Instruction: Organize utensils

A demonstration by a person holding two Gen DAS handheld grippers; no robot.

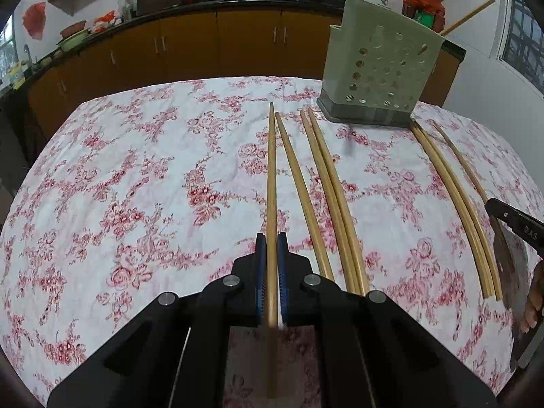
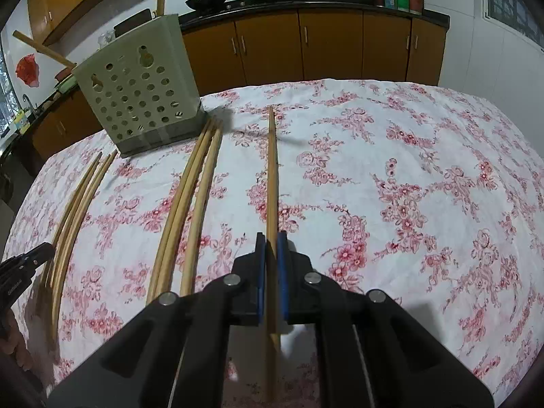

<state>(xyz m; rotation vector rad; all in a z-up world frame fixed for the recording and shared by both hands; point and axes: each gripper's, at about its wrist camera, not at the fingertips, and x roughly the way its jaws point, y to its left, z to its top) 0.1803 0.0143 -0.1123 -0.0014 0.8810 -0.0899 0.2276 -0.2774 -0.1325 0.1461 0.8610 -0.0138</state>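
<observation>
Left gripper (image 1: 272, 248): pads closed on a chopstick (image 1: 271, 176) pointing ahead over the tablecloth (image 1: 136, 176).
Right gripper (image 2: 271, 248): pads pinching its own stick (image 2: 272, 170).
Loose sticks (image 1: 323, 187): lying on the cloth beside them.
Holder (image 1: 380, 68): far end, upright, sticks inside.

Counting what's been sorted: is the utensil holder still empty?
No, two chopsticks already stick up out of the utensil holder.

Floral-clothed table (image 1: 136, 170) bears chopsticks (image 1: 326, 187) and perforated holder (image 1: 377, 68).
</observation>
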